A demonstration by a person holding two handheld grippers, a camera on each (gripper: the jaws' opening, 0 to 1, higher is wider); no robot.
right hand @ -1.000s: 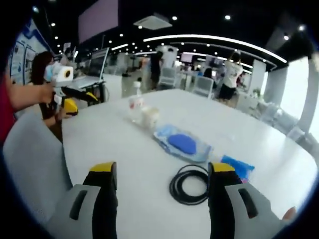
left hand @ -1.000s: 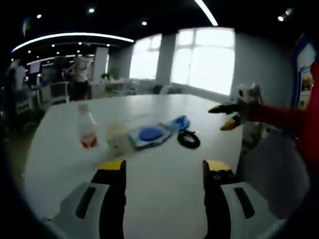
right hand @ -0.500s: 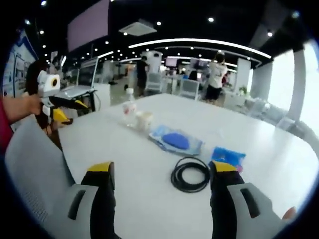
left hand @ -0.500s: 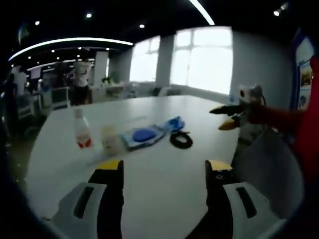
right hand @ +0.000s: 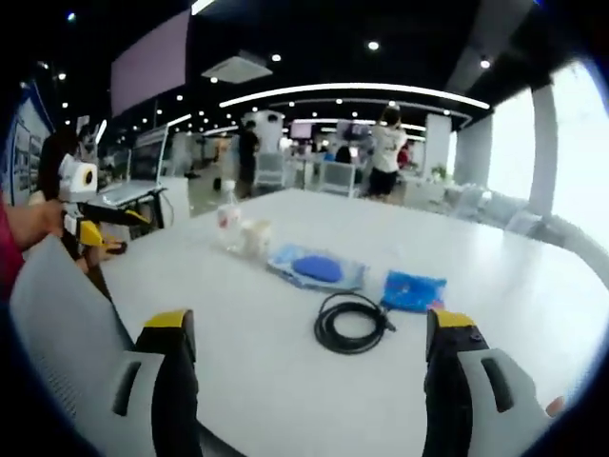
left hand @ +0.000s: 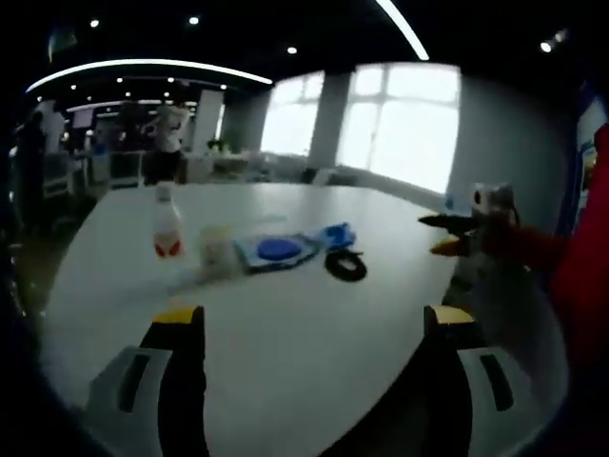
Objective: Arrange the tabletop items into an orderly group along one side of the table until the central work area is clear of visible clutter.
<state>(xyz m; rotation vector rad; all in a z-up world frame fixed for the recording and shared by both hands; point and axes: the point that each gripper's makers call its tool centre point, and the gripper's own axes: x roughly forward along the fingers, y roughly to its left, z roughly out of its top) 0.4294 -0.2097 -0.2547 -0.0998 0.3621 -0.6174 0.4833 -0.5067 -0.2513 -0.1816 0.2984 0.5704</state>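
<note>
On the white table (left hand: 295, 362) lies a loose row of items: a clear bottle (left hand: 167, 224) with a red label, a pale cup (left hand: 217, 250), a clear packet (left hand: 276, 250) with a blue pad inside, a blue pouch (left hand: 338, 234) and a black cable coil (left hand: 345, 266). The right gripper view has the same bottle (right hand: 228, 219), cup (right hand: 255, 236), packet (right hand: 314, 269), pouch (right hand: 414, 290) and coil (right hand: 350, 324). My left gripper (left hand: 314, 328) is open and holds nothing, well short of the items. My right gripper (right hand: 309, 333) is open too, just short of the coil.
A grey chair back (right hand: 57, 314) stands at the table's near edge, between the two hands. Each gripper appears in the other's view, held off the table's edge: the right gripper (left hand: 443, 234) and the left gripper (right hand: 112, 230). People, desks and chairs fill the office beyond.
The jaws of both grippers stand wider apart than a second ago. Both cameras have drawn back a little, so the items look smaller. Nothing on the table has moved.
</note>
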